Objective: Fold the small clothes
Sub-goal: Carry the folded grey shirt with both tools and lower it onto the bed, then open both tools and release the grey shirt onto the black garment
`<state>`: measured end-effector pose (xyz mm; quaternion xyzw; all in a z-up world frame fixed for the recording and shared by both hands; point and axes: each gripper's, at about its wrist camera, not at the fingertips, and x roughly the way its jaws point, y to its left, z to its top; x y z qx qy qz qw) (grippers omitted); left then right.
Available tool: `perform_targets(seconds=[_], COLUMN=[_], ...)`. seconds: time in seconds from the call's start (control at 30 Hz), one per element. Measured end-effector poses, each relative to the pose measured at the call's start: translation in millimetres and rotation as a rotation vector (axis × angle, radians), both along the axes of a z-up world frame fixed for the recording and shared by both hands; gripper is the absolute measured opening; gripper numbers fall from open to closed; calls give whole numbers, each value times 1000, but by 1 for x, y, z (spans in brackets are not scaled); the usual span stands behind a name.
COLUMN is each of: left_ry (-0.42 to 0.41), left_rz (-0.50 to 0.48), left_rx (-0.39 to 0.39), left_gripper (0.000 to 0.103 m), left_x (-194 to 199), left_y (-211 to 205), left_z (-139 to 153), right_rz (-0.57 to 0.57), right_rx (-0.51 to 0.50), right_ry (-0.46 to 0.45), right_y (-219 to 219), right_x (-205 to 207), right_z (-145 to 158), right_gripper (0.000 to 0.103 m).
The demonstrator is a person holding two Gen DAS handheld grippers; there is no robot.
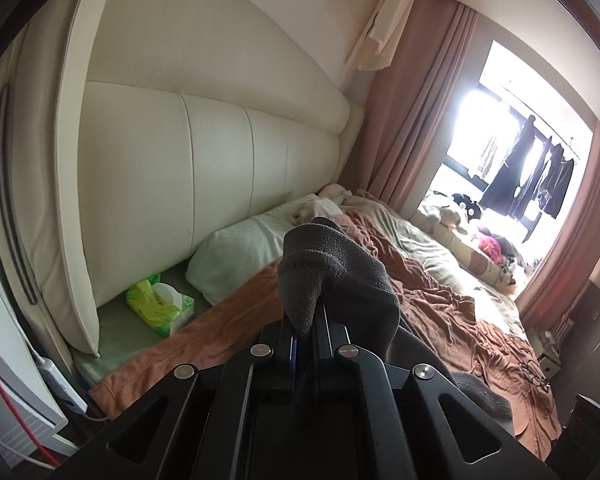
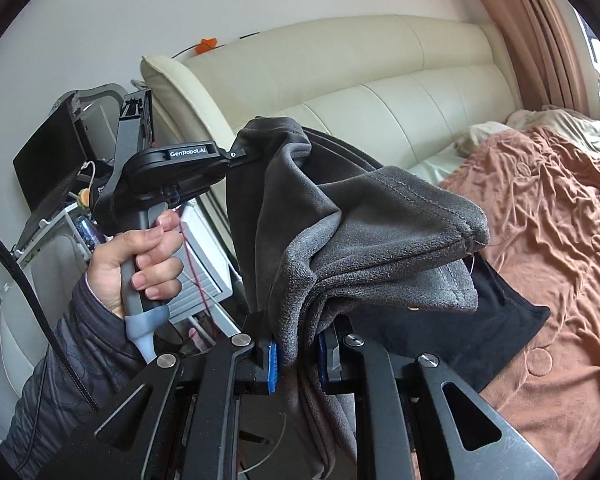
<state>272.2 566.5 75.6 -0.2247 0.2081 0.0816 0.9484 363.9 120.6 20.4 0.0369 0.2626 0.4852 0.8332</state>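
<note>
A dark grey fleece garment (image 2: 364,236) hangs in the air between both grippers, above the bed. My right gripper (image 2: 298,354) is shut on a thick folded edge of it, blue pads pressing from both sides. My left gripper (image 1: 305,326) is shut on another corner of the grey garment (image 1: 324,264), which bunches up over its fingers. In the right wrist view the left gripper's body (image 2: 176,168) is at the left, held by a person's hand (image 2: 140,256), its fingertips hidden in the cloth. A black garment (image 2: 488,320) lies on the bed under the grey one.
The bed is covered by a rumpled brown blanket (image 1: 452,320). A cream padded headboard (image 1: 220,152) runs along it, with a pale pillow (image 1: 240,252) and a green tissue pack (image 1: 160,304). Eyeglasses (image 1: 534,374) lie near the blanket's edge. A nightstand with a laptop (image 2: 48,160) stands at the left.
</note>
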Motion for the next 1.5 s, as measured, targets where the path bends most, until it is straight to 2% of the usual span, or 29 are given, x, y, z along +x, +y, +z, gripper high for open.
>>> perform_targets(seconds=[0.27, 0.53, 0.77, 0.97, 1.07, 1.13, 1.2, 1.23, 1.3, 1.33, 1.37, 1.5], left_ry=[66, 175, 276, 356, 429, 519, 582, 583, 576, 572, 566, 562], left_rz=[-26, -51, -83, -100, -85, -64, -49, -49, -38, -32, -29, 1], left_rx=[-1, 32, 56, 58, 109, 133, 153, 155, 157, 165, 177, 193], left_gripper=[5, 5, 5, 5, 6, 10, 15, 18, 41, 46, 52, 54], left_x=[70, 138, 197, 242, 266, 280, 284, 281, 272, 266, 260, 229], left_y=[-6, -18, -25, -31, -35, -35, -33, -32, -26, -23, -21, -10], left_z=[-22, -57, -101, -150, -178, -201, -216, -218, -215, -211, -208, -196], right_rz=[-35, -71, -114, -136, -141, -157, -159, -152, -154, -166, -178, -218], right_rx=[-38, -49, -45, -42, -42, -77, -96, -92, -70, -60, -49, -40], right_ry=[26, 107, 202, 279, 313, 370, 470, 504, 520, 513, 509, 499], right_y=[-5, 10, 3, -1, 1, 6, 6, 5, -2, -5, -9, -15], right_x=[45, 92, 137, 165, 182, 198, 210, 213, 215, 217, 216, 222], right_z=[-11, -32, -70, -107, -129, -149, -172, -180, -186, -186, -184, -183], right_gripper=[11, 11, 11, 11, 11, 13, 16, 20, 33, 41, 44, 46])
